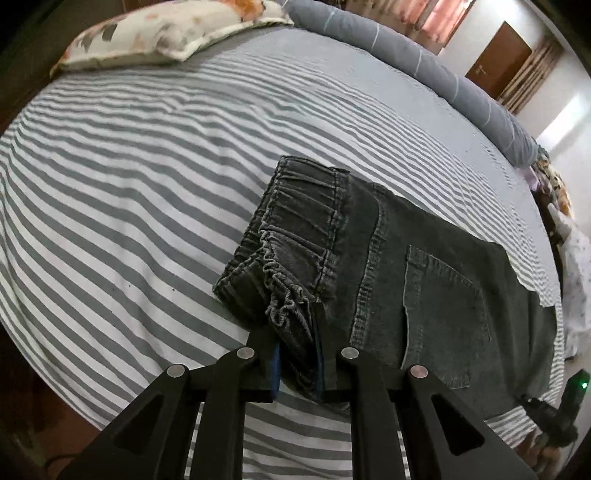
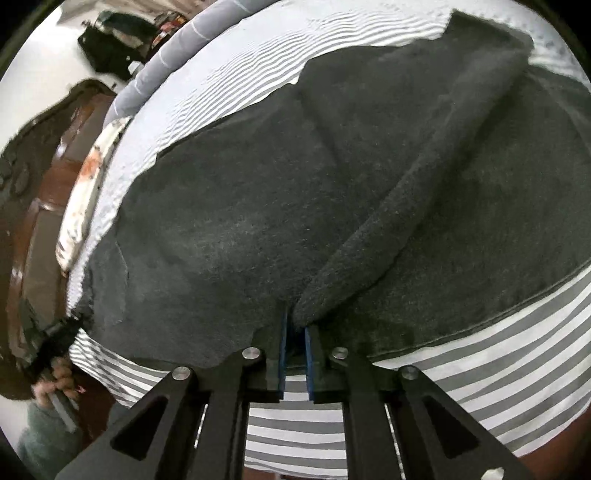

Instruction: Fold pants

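1. The pants (image 1: 399, 266) are dark grey, faded denim with a gathered elastic waistband (image 1: 295, 236), pale seam stitching and 1 patch pocket (image 1: 439, 314) facing up.
2. They lie flat on the striped bedsheet (image 1: 129, 192), near its front edge; in the right wrist view 1 leg forms a raised ridge (image 2: 417, 206).
3. The left gripper (image 1: 298, 363) pinches the bunched waistband between its blue pads.
4. The right gripper (image 2: 294, 350) pinches the ridge's near end.
5. A floral pillow (image 1: 166, 33) and grey bolster (image 1: 424, 70) lie beyond.
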Action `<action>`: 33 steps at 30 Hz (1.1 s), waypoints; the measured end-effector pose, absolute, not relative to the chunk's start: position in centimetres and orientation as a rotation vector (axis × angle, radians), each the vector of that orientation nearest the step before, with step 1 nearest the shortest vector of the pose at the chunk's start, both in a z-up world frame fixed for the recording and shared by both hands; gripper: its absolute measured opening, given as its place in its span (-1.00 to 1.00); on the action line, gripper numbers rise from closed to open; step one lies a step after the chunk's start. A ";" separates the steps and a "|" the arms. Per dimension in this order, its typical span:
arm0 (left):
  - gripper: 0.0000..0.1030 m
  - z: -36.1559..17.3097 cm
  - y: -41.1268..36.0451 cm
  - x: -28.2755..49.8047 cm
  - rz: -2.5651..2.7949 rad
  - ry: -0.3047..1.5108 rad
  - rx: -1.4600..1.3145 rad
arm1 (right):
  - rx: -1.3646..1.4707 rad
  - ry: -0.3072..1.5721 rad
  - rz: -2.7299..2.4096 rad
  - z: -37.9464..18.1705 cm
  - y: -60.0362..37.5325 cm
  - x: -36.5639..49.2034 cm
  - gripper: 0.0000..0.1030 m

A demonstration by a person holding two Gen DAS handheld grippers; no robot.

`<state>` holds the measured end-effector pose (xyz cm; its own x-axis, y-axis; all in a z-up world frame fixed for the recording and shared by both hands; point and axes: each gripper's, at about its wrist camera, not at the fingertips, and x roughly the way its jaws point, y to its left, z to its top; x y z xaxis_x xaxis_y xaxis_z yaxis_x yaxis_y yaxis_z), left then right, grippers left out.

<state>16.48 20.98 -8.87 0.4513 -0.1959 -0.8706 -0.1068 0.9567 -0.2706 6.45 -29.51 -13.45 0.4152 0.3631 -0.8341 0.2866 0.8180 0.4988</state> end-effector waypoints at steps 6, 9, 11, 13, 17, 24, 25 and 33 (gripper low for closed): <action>-0.59 -6.7 20.0 14.7 -0.025 1.042 -0.256 | 0.752 1.133 0.094 -13.4 -30.7 5.6 -0.51; -0.57 -5.5 18.8 13.4 -0.012 1.004 -0.187 | 0.817 1.127 0.129 -13.8 -30.7 5.0 -0.49; -0.57 -4.9 18.1 12.5 -0.020 0.992 -0.153 | 0.810 1.127 0.143 -14.0 -30.2 4.8 -0.49; -0.57 -4.4 17.2 11.8 -0.052 0.986 -0.149 | 0.812 1.121 0.166 -14.2 -29.7 4.5 -0.49; -0.57 -3.2 14.5 10.7 -0.126 0.962 -0.132 | 0.824 1.108 0.191 -14.6 -29.3 4.3 -0.49; -0.57 -2.1 7.4 9.5 -0.350 0.978 -0.131 | 0.896 1.014 0.173 -13.5 -31.9 5.5 -0.49; -0.57 -2.1 5.9 9.2 -0.383 0.987 -0.122 | 0.901 1.007 0.169 -13.3 -32.3 5.8 -0.49; -0.57 -3.3 -3.9 7.4 -0.652 1.143 -0.178 | 0.901 1.011 0.151 -13.1 -34.9 7.7 -0.49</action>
